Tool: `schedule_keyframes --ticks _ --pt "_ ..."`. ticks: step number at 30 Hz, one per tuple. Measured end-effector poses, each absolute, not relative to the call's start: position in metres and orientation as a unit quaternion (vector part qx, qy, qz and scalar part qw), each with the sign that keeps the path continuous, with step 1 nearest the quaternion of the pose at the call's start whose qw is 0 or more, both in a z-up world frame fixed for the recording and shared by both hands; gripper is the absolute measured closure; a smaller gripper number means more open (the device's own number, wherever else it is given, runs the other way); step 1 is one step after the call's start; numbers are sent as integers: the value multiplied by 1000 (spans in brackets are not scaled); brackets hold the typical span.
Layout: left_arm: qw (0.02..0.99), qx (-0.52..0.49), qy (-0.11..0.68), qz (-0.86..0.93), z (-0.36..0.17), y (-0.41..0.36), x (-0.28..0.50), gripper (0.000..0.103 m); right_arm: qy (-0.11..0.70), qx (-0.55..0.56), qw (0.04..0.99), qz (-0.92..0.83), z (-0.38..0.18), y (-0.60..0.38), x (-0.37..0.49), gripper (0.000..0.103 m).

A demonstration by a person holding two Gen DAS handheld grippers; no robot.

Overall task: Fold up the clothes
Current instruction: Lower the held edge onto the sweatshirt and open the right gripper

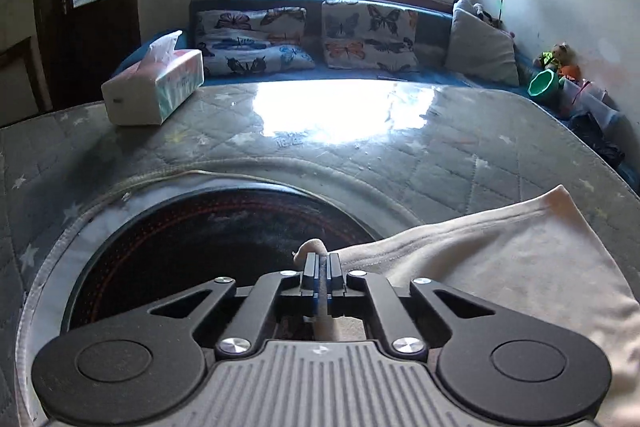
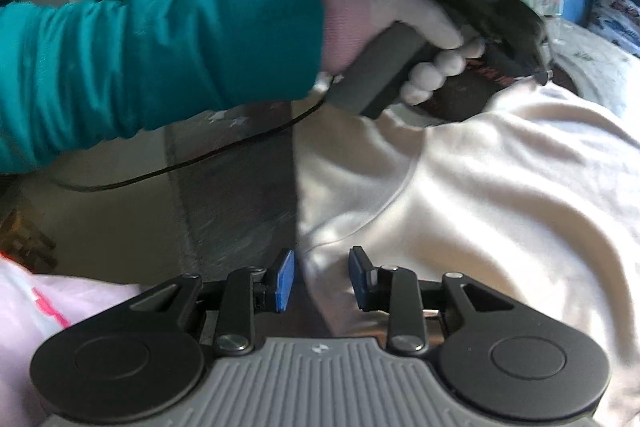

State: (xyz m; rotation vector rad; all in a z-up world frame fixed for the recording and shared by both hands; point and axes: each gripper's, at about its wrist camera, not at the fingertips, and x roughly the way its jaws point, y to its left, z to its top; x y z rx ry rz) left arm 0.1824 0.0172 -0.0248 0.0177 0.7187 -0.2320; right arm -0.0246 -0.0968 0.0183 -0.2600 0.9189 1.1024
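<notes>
- The left gripper [image 1: 322, 263] has its jaws pressed together on a fold of the cream garment [image 1: 500, 259], a small nub of cloth poking out past the fingertips
- The garment lies on the quilted table cover [image 1: 360, 155], draped partly over the dark round panel [image 1: 200, 239] set into the table's middle
- The right gripper [image 2: 322, 281] has its blue pads [image 2: 285, 281] spread, straddling the garment's near edge [image 2: 460, 187] (whether a pad touches cloth is unclear)
- In the right wrist view, a gloved left hand [image 2: 400, 27] in a teal sleeve [image 2: 160, 59] grips the left gripper's handle, a cable trailing below it
- A tissue box [image 1: 154, 85] sits at the table's far left corner, with butterfly cushions [image 1: 312, 39] on the sofa beyond
</notes>
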Motion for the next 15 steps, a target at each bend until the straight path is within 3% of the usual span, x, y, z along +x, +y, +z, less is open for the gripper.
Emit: schedule_keyframes --ticks 15 --pt "940 34 327 -95 -30 13 195 99 409 -114 743 518 14 -97 -42 68"
